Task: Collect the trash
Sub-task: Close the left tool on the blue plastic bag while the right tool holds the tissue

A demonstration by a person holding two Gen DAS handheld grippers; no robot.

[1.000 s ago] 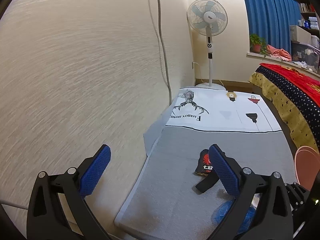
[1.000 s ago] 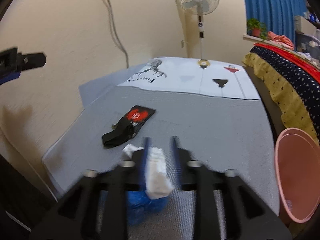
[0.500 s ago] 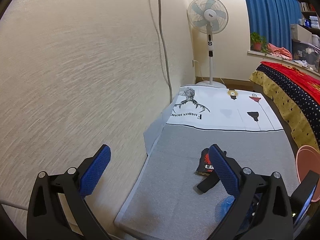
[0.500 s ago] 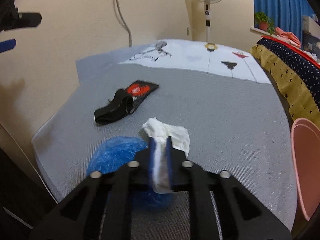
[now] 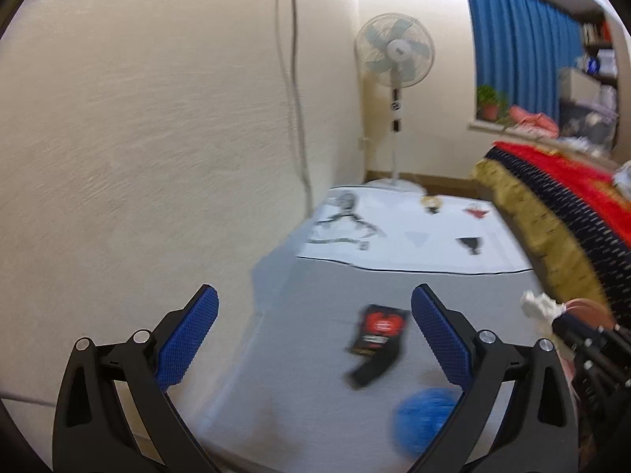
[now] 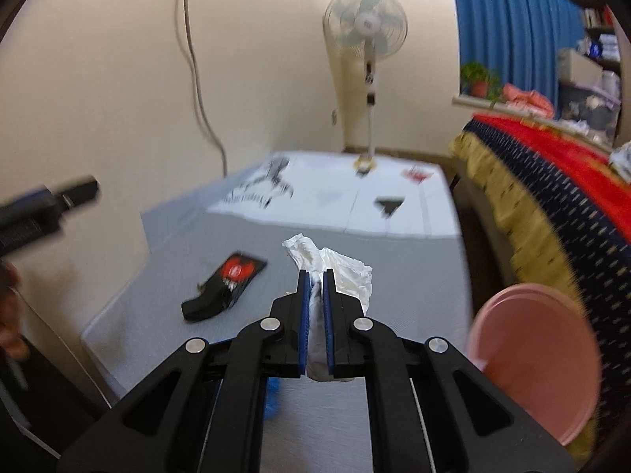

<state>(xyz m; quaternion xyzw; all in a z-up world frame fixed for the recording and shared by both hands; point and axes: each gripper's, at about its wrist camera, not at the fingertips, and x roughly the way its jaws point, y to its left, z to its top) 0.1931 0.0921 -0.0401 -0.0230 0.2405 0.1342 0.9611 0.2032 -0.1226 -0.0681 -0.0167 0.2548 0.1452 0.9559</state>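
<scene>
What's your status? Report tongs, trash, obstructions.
Right tongs shut on tissue, lifted. Left tongs open, empty. Pink bin to the right. Black wrapper, blue wad on the mat; path clear.

A pale grey foam mat [image 6: 414,276] covers the floor ahead of both tools, its left edge running along the cream wall. Directly on it, ahead and left of the right tool's tips, lies a flat black wrapper with a red emblem [image 6: 226,285]; in the left wrist view it sits between that tool's fingers. A crumpled blue plastic ball [image 5: 424,419] rests nearer, low beside the left tool's right finger. Farther ahead, a white printed sheet [image 6: 355,207] lies beyond the grey mat's far edge.
</scene>
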